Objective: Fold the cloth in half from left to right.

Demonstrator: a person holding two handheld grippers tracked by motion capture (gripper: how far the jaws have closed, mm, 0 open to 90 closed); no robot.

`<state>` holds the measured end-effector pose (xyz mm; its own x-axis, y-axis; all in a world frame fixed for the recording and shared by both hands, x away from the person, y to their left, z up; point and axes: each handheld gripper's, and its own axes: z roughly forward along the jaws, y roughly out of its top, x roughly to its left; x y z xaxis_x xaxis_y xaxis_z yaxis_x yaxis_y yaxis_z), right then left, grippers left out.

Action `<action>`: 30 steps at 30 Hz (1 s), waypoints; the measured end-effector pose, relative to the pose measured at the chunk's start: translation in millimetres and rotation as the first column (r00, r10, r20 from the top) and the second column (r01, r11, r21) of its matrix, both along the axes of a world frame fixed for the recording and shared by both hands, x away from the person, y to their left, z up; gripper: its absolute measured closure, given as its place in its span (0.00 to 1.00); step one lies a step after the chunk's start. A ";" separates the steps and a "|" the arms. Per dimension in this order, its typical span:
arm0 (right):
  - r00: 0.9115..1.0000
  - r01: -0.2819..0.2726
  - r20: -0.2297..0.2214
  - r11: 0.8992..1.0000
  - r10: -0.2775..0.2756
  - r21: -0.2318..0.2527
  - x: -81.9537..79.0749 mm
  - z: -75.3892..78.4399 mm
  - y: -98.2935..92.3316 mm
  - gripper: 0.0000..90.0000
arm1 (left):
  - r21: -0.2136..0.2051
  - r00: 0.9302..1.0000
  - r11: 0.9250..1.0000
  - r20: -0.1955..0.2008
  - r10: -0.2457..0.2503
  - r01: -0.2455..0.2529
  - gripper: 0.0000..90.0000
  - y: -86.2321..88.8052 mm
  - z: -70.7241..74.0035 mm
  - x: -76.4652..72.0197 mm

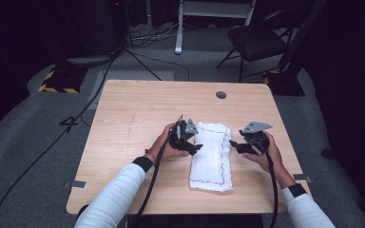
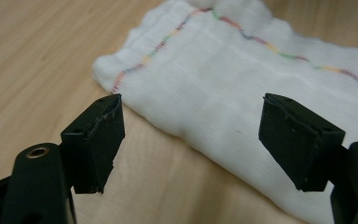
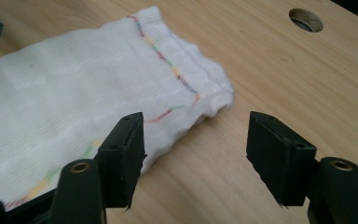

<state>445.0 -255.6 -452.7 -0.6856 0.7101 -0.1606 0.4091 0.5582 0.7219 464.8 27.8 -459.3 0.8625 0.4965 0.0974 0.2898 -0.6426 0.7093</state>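
A white folded cloth (image 1: 211, 154) with a multicoloured stitched border lies lengthwise on the middle of the wooden table (image 1: 133, 114). My left gripper (image 1: 196, 147) sits at the cloth's left edge, open, with nothing between its jaws; in the left gripper view the cloth (image 2: 223, 88) lies just beyond the gripper (image 2: 191, 135). My right gripper (image 1: 233, 145) is at the cloth's right edge, also open and holding nothing. In the right gripper view the cloth's far corner (image 3: 121, 79) lies ahead of the gripper (image 3: 196, 149), whose left fingertip (image 3: 126, 149) overlaps the cloth's edge.
A round cable hole (image 1: 221, 94) is set in the table near its far edge, also seen as the hole (image 3: 306, 19) in the right gripper view. Behind the table stand a folding chair (image 1: 256, 40) and cables (image 1: 95, 85) across the grey floor.
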 end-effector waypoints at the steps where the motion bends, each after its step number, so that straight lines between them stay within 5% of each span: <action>1: 1.000 0.006 -0.009 1.000 -0.006 0.007 6.0 -0.3 1.2 0.42 | -0.001 1.000 1.000 -0.001 0.007 -0.007 0.25 -1.7 -0.6 6.5; 6: 0.999 0.015 -0.030 1.000 -0.015 0.021 30.4 -6.4 7.4 0.44 | 0.005 0.998 0.998 -0.021 0.056 -0.055 0.25 -12.9 -7.9 34.8; 10: 0.998 0.029 -0.054 1.000 -0.028 0.004 46.0 -12.9 14.0 0.43 | -0.054 0.992 0.992 -0.068 0.108 -0.112 0.26 -21.1 -15.1 53.8; 13: 0.997 0.042 -0.066 0.999 -0.042 0.001 56.6 -16.7 17.3 0.43 | -0.042 0.987 0.990 -0.091 0.129 -0.133 0.26 -27.6 -24.4 63.4; 18: 0.992 0.076 -0.098 0.997 -0.078 -0.016 71.4 -27.9 18.5 0.41 | -0.027 0.982 0.987 -0.117 0.151 -0.155 0.24 -31.9 -32.6 72.2; 25: 0.987 0.084 -0.144 0.996 -0.077 0.043 82.1 -37.0 14.3 0.39 | -0.045 0.978 0.988 -0.156 0.139 -0.148 0.22 -31.1 -39.3 77.6; 30: 0.980 0.082 -0.187 0.993 -0.064 0.090 84.8 -39.2 10.2 0.45 | -0.055 0.982 0.992 -0.159 0.103 -0.113 0.27 -28.4 -38.3 77.7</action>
